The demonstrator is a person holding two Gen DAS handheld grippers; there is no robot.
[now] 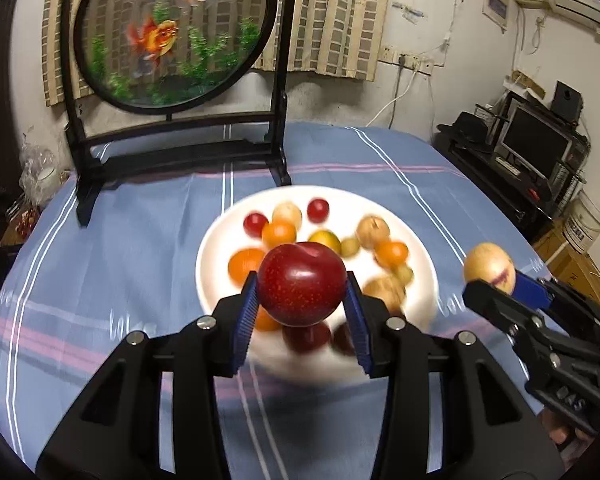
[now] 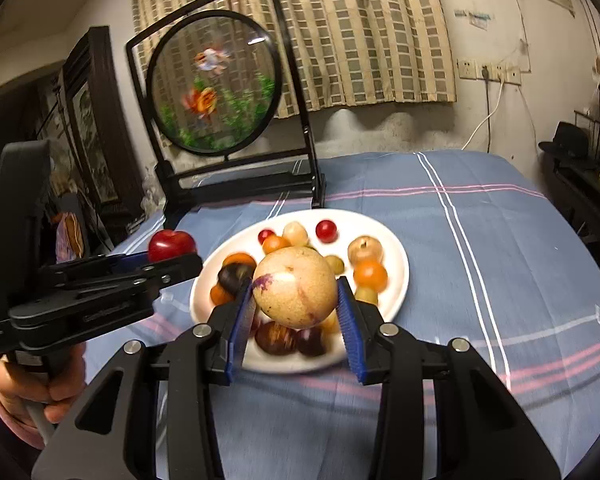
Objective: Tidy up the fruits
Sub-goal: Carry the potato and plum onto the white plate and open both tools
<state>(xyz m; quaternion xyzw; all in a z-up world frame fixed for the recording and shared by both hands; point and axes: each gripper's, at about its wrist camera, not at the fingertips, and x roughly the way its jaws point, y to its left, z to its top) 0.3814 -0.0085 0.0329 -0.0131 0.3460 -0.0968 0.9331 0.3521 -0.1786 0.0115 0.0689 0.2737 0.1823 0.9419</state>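
Note:
My left gripper [image 1: 302, 294] is shut on a dark red plum [image 1: 302, 284] and holds it above the near rim of a white plate [image 1: 212, 248]. My right gripper [image 2: 296, 294] is shut on a round tan fruit with purple smears [image 2: 296, 286], also lifted over the plate [image 2: 396, 276]. The plate carries several small fruits: oranges, red cherry-like ones, tan and green ones, dark plums. In the left wrist view the right gripper [image 1: 496, 280] with its tan fruit [image 1: 489, 266] hangs to the right of the plate. In the right wrist view the left gripper [image 2: 172, 258] with the plum [image 2: 171, 245] is at the plate's left.
The plate rests on a blue striped cloth [image 1: 380, 168] over a round table. A black-framed round goldfish screen [image 1: 172, 32] stands at the table's back. Dark shelving with a monitor [image 1: 532, 144] and a white bucket [image 1: 584, 220] lie off the right edge. A person's hand [image 2: 28, 392] grips the left handle.

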